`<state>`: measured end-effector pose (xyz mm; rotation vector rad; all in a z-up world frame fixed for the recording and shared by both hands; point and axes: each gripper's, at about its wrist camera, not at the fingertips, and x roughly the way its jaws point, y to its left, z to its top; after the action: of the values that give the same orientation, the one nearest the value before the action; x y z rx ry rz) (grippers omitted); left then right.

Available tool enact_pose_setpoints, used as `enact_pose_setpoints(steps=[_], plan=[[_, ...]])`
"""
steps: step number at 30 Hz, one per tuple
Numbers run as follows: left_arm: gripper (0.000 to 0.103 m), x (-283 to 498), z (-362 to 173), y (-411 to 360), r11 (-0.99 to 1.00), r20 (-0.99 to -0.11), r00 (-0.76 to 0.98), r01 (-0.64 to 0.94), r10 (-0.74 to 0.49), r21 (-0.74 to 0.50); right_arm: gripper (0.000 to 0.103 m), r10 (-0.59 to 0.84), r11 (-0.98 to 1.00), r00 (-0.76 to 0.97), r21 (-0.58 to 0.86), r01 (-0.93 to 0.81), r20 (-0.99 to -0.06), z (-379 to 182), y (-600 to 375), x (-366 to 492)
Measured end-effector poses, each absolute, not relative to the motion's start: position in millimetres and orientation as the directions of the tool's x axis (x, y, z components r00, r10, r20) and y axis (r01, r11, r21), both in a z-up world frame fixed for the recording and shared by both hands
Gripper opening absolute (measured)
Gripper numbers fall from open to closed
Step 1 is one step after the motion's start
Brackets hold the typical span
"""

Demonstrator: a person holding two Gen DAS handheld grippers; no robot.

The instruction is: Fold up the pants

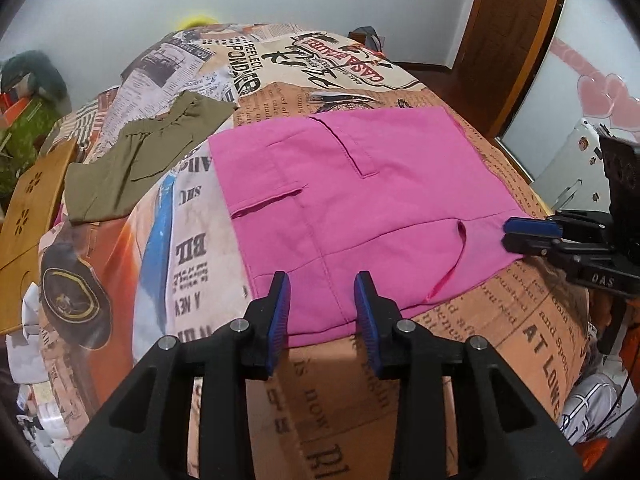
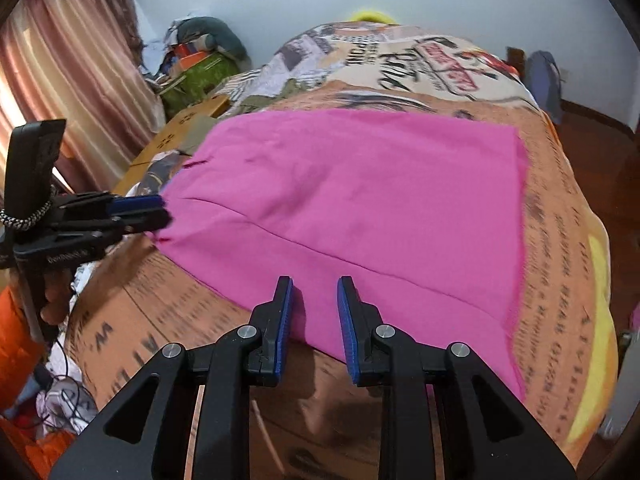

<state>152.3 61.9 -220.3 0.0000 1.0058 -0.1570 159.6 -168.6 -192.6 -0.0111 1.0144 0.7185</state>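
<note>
Claws first. Left claw [image 1: 322, 308] hangs over the near hem of the pink pants [image 1: 360, 208], at 6 o'clock in its own view; blue pads stand apart, cloth showing in the gap, nothing pinched. Right claw [image 2: 314, 312] sits the same way over the pants [image 2: 360, 208] in its view, pads parted by a narrower gap, the near edge of the cloth running beneath them, no grip that I can see. Judgement: both have let go of the fabric, or are not yet on it; the pants lie by their own weight.

Each claw shows in the other's camera: the right one [image 1: 532, 236] enters at 3 o'clock, tips at the pink edge beside the pocket slit; the left one [image 2: 140, 210] enters at 9 o'clock, tips at the corner of the cloth. One hand per end of the same long edge, which suits lifting that edge evenly for a fold.

Pants themselves: spread flat and already folded to a compact rectangle, seams and pocket flap up, on a bed [image 1: 520, 320] covered in a newspaper-print spread. Flat lay keeps layers aligned for the next fold.

Outward: an olive garment [image 1: 152, 160] lies at 10 o'clock, well apart from the pink, likely set aside. A wooden panel [image 1: 28, 208] with cut-out flowers stands at 9 o'clock off the bed edge.
</note>
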Motion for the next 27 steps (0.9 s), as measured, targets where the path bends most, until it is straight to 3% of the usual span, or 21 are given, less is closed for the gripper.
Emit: enact_pose_setpoints(steps=[10, 12, 17, 22, 24, 27], plan=[[0.036, 145, -224, 65, 0.990, -0.825, 0.548, 0.110, -0.135, -0.088, 0.018, 0.459, 0.866, 0.367, 0.314, -0.390, -0.810, -212, -228, 158], [0.036, 144, -224, 65, 0.990, -0.824, 0.550, 0.110, -0.136, -0.090, 0.025, 0.435, 0.880, 0.375, 0.297, -0.371, -0.819, -213, -235, 158], [0.036, 143, -221, 66, 0.989, -0.830, 0.538, 0.114, -0.144, -0.098, 0.028, 0.388, 0.899, 0.381, 0.253, -0.357, -0.839, -210, -241, 157], [0.041, 143, -200, 71, 0.993, -0.827, 0.554, 0.104, -0.099, -0.049, 0.028, 0.390, 0.900, 0.391, 0.253, -0.356, -0.834, -196, -246, 162], [0.051, 147, -189, 79, 0.996, -0.818, 0.571, 0.086, -0.077, -0.034, 0.029, 0.401, 0.897, 0.412, 0.258, -0.359, -0.818, -187, -247, 167], [0.054, 163, -176, 94, 0.999, -0.801, 0.598, 0.038, -0.036, -0.017, 0.033, 0.411, 0.895, 0.447, 0.259, -0.363, -0.794, -173, -246, 179]])
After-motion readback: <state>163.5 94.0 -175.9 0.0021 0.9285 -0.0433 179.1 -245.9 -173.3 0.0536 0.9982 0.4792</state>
